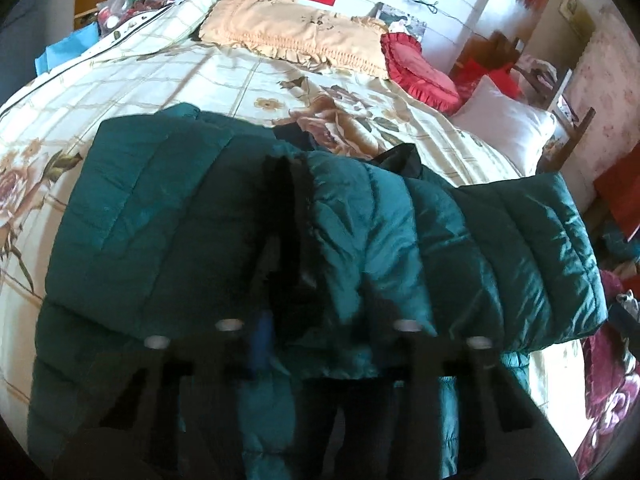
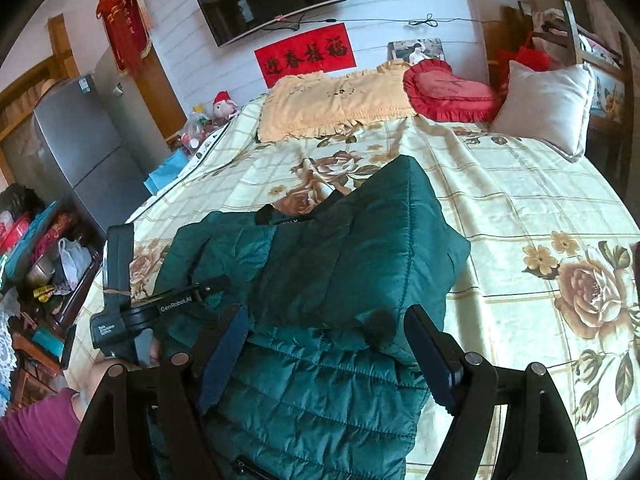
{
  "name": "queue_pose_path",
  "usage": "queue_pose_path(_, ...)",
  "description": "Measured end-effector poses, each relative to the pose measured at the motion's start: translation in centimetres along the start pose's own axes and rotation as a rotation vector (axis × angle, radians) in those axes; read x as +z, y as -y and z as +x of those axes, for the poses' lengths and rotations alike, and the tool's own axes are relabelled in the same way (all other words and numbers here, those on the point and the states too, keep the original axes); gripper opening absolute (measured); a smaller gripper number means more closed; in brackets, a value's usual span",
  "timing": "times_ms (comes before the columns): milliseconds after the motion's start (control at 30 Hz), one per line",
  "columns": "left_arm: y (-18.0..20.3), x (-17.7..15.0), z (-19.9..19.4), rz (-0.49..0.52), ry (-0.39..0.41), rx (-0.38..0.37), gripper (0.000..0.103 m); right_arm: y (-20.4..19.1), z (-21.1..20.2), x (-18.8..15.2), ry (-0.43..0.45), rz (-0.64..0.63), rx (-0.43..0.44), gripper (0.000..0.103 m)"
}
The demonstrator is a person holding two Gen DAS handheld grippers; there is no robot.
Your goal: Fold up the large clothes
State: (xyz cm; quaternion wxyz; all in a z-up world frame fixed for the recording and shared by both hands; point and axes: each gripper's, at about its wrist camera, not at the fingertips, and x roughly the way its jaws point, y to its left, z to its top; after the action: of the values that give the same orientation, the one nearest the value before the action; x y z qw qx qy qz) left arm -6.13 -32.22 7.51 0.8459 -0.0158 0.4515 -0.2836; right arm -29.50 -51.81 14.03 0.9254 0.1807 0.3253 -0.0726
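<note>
A dark green quilted jacket (image 1: 160, 200) lies partly folded on the floral bedsheet (image 1: 180, 76), one padded layer turned over the rest. In the left wrist view my left gripper (image 1: 324, 320) is blurred, with a bunch of green fabric pinched between its fingers. The right wrist view shows that same left gripper (image 2: 218, 282) at the jacket's left edge, held by a hand. My right gripper (image 2: 328, 316) stands open over the near part of the jacket (image 2: 340, 248). Its blue pads (image 2: 224, 344) sit wide apart on either side of a fold and do not press it.
A yellow frilled pillow (image 2: 336, 100), a red heart cushion (image 2: 448, 92) and a white pillow (image 2: 548, 104) line the head of the bed. A grey fridge (image 2: 80, 148) and cluttered shelves (image 2: 40, 264) stand to the left. A pink sleeve (image 2: 32, 432) shows at bottom left.
</note>
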Motion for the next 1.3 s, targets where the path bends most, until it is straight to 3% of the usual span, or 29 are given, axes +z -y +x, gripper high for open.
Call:
queue_pose_path(200, -1.4, 1.3, -3.4, 0.022, 0.101, 0.017, 0.021, -0.2, 0.1, 0.7, 0.034, 0.025, -0.013, 0.078)
queue_pose_path(367, -5.0, 2.8, -6.3, 0.035, 0.183, 0.112, 0.021, -0.4, 1.9, 1.6, 0.03, 0.027, -0.045, 0.078)
queue_pose_path(600, -9.7, 1.9, -4.3, -0.027, 0.122, 0.167, 0.021, -2.2, 8.2, 2.2, -0.026, -0.011, -0.088, 0.076)
queue_pose_path(733, -10.2, 0.6, -2.0, -0.034, 0.075, 0.173, 0.021, -2.6, 14.4, 0.7, -0.155, -0.051, -0.188, 0.076)
queue_pose_path(800, -10.1, 0.6, -1.8, -0.029, 0.071, 0.174, 0.022, -2.4, 16.3, -0.2, -0.168, -0.063, -0.215, 0.077)
queue_pose_path(900, -10.1, 0.8, -2.1, -0.025, 0.059, 0.171, 0.032, -2.5, 16.6, 0.0, -0.15, -0.067, -0.239, 0.078)
queue_pose_path(1000, -10.7, 1.0, -3.4, -0.038, 0.058, 0.16, 0.034, -2.2, 14.6, 0.5, -0.121, -0.02, -0.194, 0.078)
queue_pose_path(1100, -10.8, 1.2, -5.3, -0.053, 0.107, 0.175, 0.042, -1.7, 11.3, 1.0, -0.054, 0.017, -0.141, 0.078)
queue_pose_path(1167, -10.3, 1.4, -6.3, -0.038, 0.153, 0.18, 0.057, -1.7, 10.3, 1.3, -0.043, 0.017, -0.148, 0.078)
queue_pose_path(1233, -9.2, 1.6, -6.8, -0.005, 0.194, 0.181, 0.065, -1.6, 10.0, 1.5, -0.051, 0.018, -0.165, 0.078)
queue_pose_path(1300, -8.3, 1.8, -6.4, 0.028, 0.208, 0.199, 0.065, -1.3, 10.1, 1.8, -0.051, 0.023, -0.197, 0.078)
